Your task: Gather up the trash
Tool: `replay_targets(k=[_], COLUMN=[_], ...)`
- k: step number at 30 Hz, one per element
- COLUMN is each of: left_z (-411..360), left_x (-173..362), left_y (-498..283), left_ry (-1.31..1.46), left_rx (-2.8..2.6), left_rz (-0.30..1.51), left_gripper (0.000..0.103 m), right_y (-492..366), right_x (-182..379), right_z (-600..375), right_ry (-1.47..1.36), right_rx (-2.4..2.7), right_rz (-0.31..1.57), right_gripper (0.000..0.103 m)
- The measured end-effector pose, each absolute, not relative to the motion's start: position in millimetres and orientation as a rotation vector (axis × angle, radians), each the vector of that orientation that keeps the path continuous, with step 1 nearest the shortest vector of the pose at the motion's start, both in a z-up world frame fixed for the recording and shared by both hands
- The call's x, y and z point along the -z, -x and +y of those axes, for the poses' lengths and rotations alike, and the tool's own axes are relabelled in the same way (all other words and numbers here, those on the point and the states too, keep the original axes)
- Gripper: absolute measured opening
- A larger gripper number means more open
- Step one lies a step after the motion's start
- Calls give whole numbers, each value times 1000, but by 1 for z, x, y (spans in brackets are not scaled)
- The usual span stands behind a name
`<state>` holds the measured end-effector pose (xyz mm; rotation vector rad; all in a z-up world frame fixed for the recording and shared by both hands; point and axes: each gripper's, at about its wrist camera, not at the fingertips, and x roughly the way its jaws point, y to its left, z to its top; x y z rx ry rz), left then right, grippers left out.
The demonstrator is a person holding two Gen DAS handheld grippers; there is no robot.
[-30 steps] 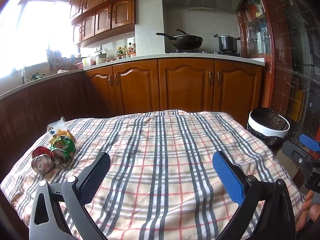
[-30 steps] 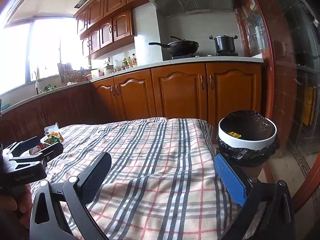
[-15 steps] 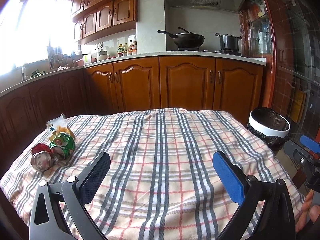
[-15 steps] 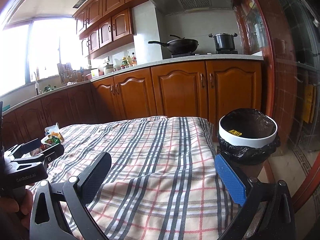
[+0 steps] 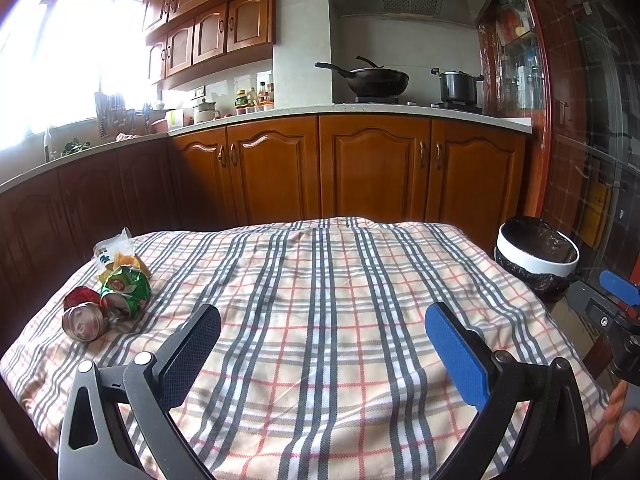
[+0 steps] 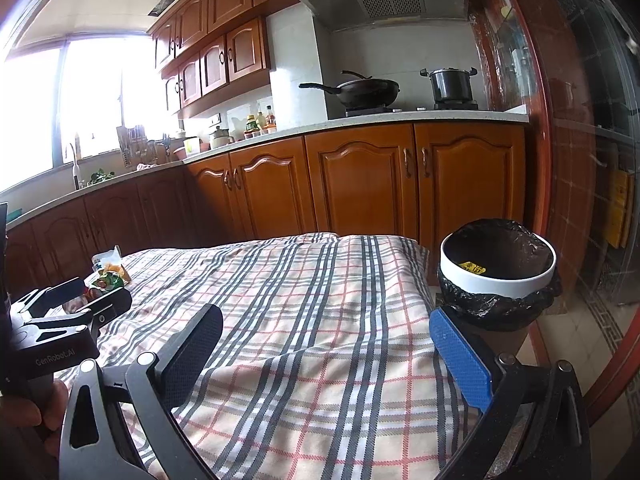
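Note:
A small pile of trash lies at the table's far left: a crushed red can (image 5: pixel 82 318), a crumpled green wrapper (image 5: pixel 126 290) and a clear snack bag (image 5: pixel 114 250). The pile also shows in the right wrist view (image 6: pixel 106 276). A white bin with a black liner (image 5: pixel 536 254) stands off the table's right edge; in the right wrist view (image 6: pixel 498 272) a yellow scrap lies inside it. My left gripper (image 5: pixel 320 344) is open and empty over the near middle of the table. My right gripper (image 6: pixel 324 346) is open and empty near the table's right side.
The table wears a plaid cloth (image 5: pixel 320 280). Wooden cabinets (image 5: pixel 372 168) with a stone counter stand close behind it, with a wok (image 5: pixel 376 80) and a pot (image 5: pixel 458 86) on the stove. A red tiled wall (image 6: pixel 576 160) is at the right.
Both views have tilted slightly upward, so the table sits lower in frame. Both grippers stay open and empty, and the trash has not moved.

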<state>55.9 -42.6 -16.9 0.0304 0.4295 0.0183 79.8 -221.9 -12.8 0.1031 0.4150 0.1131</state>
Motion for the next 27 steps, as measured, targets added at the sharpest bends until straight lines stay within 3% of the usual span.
replay_targets(k=[27], left_z=[-41], left_x=[18], left_y=[-56], left_ry=[-43], left_rx=[-4], left_rz=[424], left_gripper=[102], right_y=[-77], right_x=[10], right_z=[-219], right_ry=[-111], right_rx=[-122], right_rz=[416], right_gripper=[103])
